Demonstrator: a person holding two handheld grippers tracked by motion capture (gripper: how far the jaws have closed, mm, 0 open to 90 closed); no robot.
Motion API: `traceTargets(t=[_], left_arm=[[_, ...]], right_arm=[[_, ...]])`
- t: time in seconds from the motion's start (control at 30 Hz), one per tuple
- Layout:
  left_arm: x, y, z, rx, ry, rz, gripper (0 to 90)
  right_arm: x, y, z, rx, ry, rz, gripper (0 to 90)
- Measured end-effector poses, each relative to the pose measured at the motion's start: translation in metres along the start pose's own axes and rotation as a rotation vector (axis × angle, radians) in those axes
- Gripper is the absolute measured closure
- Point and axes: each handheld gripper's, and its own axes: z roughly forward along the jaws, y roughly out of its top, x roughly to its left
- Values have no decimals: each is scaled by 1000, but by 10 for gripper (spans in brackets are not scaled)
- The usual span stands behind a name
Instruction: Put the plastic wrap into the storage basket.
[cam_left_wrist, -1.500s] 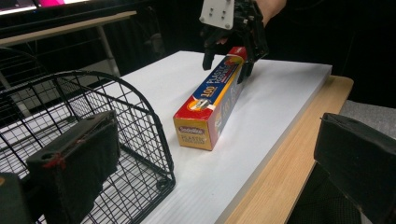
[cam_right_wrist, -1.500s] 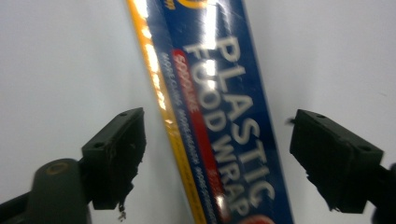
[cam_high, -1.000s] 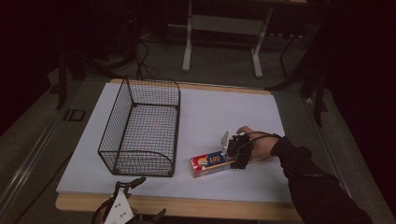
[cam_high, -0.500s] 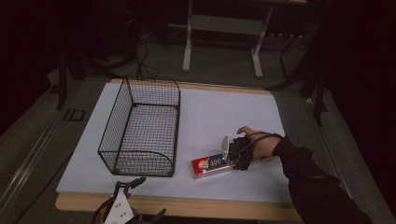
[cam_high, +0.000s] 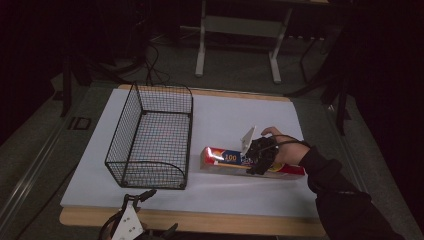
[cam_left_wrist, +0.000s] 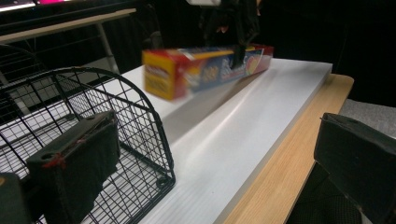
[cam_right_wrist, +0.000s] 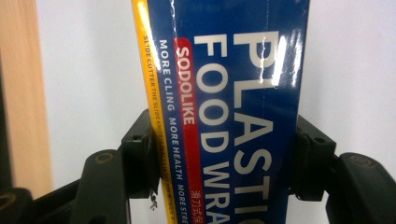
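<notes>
A long blue, red and yellow plastic-wrap box (cam_high: 225, 159) lies lengthwise to the right of the black wire basket (cam_high: 150, 140). My right gripper (cam_high: 259, 156) is shut on the box's middle. In the right gripper view the box (cam_right_wrist: 233, 70) runs up between the right gripper (cam_right_wrist: 224, 158), with a black pad pressed on each long side. From the left gripper view the box (cam_left_wrist: 205, 70) looks blurred, its near end slightly above the white board. My left gripper (cam_high: 132, 225) rests at the table's front edge, and the left gripper (cam_left_wrist: 215, 163) has its jaws wide apart and empty.
The white board (cam_high: 225, 120) covers most of the wooden table (cam_high: 200, 222), with a wood strip along the front. The basket's rounded end (cam_left_wrist: 116, 121) sits close before my left gripper. Desk legs (cam_high: 202, 45) and cables stand on the dark floor beyond.
The right gripper, holding the box, has shifted it slightly away from the front edge and apparently upward; more of its length now shows. The left gripper has stayed put.
</notes>
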Motion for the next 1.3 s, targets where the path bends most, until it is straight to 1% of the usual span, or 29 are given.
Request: traceTargets(t=[0.03, 0.1, 0.2, 0.23, 0.27, 0.33, 0.37, 0.43, 0.5, 0.53, 0.57, 0.6, 0.63, 0.67, 0.7, 0.8, 0.83, 0.87, 0.9, 0.93, 0.97, 1.0, 1.03, 1.07, 1.1, 1.2, 1.23, 1.27, 1.3], left_arm=[[0, 0, 0, 0, 2, 1, 10], [0, 0, 0, -1, 1, 1, 10], [0, 0, 0, -1, -2, 0, 9], [0, 0, 0, -1, -2, 0, 10], [0, 0, 0, -1, -2, 0, 10], [0, 0, -1, -2, 0, 1, 10], [0, 0, -1, -2, 0, 1, 10], [0, 0, -1, -2, 0, 2, 9], [0, 0, -1, -1, -1, 2, 10], [0, 0, -1, -1, -1, 2, 10], [0, 0, -1, -3, 0, 0, 9], [0, 0, -1, -4, -1, -1, 10], [0, 0, -1, -3, 0, 0, 10], [0, 0, -1, -2, 1, 1, 10], [0, 0, -1, -3, 2, 1, 10], [0, 0, -1, -2, 1, 0, 10], [0, 0, -1, -3, 0, 0, 10], [0, 0, -1, -3, 0, 0, 10], [0, 0, -1, -3, 0, 0, 10], [0, 0, -1, -1, 0, 1, 9], [0, 0, -1, -2, 0, 1, 9], [0, 0, -1, -2, 1, 1, 10], [0, 0, -1, -1, 2, 2, 9], [0, 0, -1, -1, 2, 2, 10], [0, 0, -1, -3, 2, 1, 10], [-1, 1, -1, -3, 3, 3, 10], [-1, 1, -2, -6, 2, 6, 10], [-1, 1, -2, -6, 2, 6, 10], [-1, 1, -2, -6, 2, 6, 9]], right_arm=[[-4, 2, -6, -26, -11, 71, 384], [-7, 5, -12, -50, -30, 138, 384], [-11, 10, -21, -80, -35, 234, 385], [-11, 10, -21, -80, -35, 234, 385], [-14, 14, -25, -98, -19, 291, 386], [-16, 17, -29, -118, -3, 339, 387], [-16, 20, -31, -130, -4, 363, 388], [-17, 25, -36, -151, -1, 394, 388], [-18, 30, -41, -179, -17, 435, 390], [-18, 30, -41, -179, -17, 435, 390], [-20, 36, -47, -207, -35, 477, 390], [-21, 39, -50, -218, -45, 496, 390], [-21, 39, -50, -218, -45, 496, 390], [-23, 45, -58, -243, -81, 531, 391], [-24, 47, -62, -251, -92, 545, 391], [-28, 56, -75, -288, -108, 595, 391], [-29, 59, -79, -304, -116, 605, 392], [-29, 59, -79, -304, -116, 605, 392], [-30, 63, -82, -322, -129, 624, 392], [-31, 72, -89, -353, -144, 637, 392], [-31, 72, -89, -353, -144, 637, 392], [-32, 83, -94, -370, -152, 652, 392], [-33, 89, -96, -379, -158, 656, 393], [-33, 89, -96, -379, -158, 656, 393], [-34, 101, -100, -390, -161, 669, 393], [-35, 112, -101, -404, -155, 670, 392], [-36, 124, -102, -417, -147, 677, 392], [-36, 124, -102, -417, -147, 677, 392], [-36, 136, -102, -431, -143, 678, 393]])
